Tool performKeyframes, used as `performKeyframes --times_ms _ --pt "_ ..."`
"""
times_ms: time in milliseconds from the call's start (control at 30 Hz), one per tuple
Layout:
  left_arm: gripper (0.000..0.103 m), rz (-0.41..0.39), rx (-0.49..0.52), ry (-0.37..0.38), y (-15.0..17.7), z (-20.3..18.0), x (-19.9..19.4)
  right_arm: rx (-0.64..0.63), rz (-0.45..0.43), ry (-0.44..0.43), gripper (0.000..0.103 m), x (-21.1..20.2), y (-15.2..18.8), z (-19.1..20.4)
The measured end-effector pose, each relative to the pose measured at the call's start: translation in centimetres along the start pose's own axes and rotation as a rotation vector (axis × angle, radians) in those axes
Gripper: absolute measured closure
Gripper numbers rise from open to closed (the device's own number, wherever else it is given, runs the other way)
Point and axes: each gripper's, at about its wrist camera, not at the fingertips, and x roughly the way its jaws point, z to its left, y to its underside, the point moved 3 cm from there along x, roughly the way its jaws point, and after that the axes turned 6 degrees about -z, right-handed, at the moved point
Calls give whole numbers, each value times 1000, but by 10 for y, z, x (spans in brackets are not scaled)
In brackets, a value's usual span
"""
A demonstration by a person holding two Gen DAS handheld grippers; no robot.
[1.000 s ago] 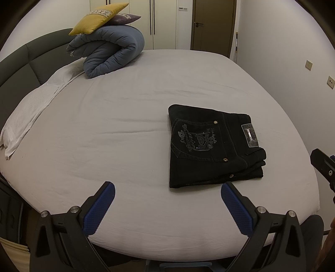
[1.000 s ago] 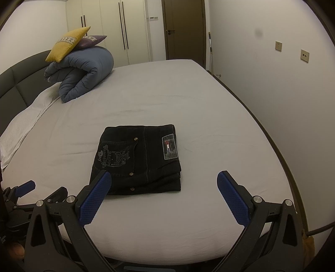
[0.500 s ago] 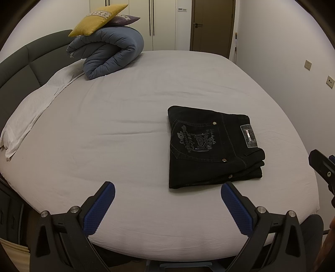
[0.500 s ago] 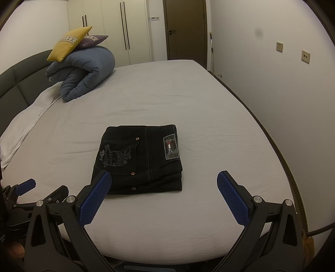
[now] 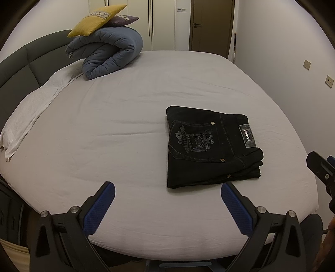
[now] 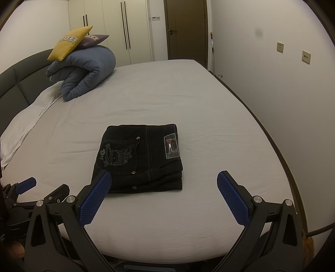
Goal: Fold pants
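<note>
Black pants [image 5: 211, 146] lie folded into a compact rectangle on the grey bed sheet [image 5: 117, 117], back pocket and waist label up. They also show in the right wrist view [image 6: 140, 161]. My left gripper [image 5: 167, 196] is open and empty, held near the bed's front edge, short of the pants. My right gripper [image 6: 163, 188] is open and empty, also at the front edge, just short of the pants. The left gripper [image 6: 27, 188] shows at the left of the right wrist view.
A rolled blue duvet [image 5: 108, 54] with a yellow cushion [image 5: 98, 17] and a purple one sits at the far left by the dark headboard [image 5: 27, 58]. A white towel [image 5: 31, 113] lies along the left edge. A wall [image 6: 282, 83] runs close on the right.
Both grippers have drifted slightly; the pants sit a touch higher in both views. Nothing was grasped or released.
</note>
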Motion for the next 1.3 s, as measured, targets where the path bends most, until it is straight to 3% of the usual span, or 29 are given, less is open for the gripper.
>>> performKeyframes --times_ms 1300 --pt "0 15 5 13 4 1 1 -6 11 -6 0 -1 10 -2"
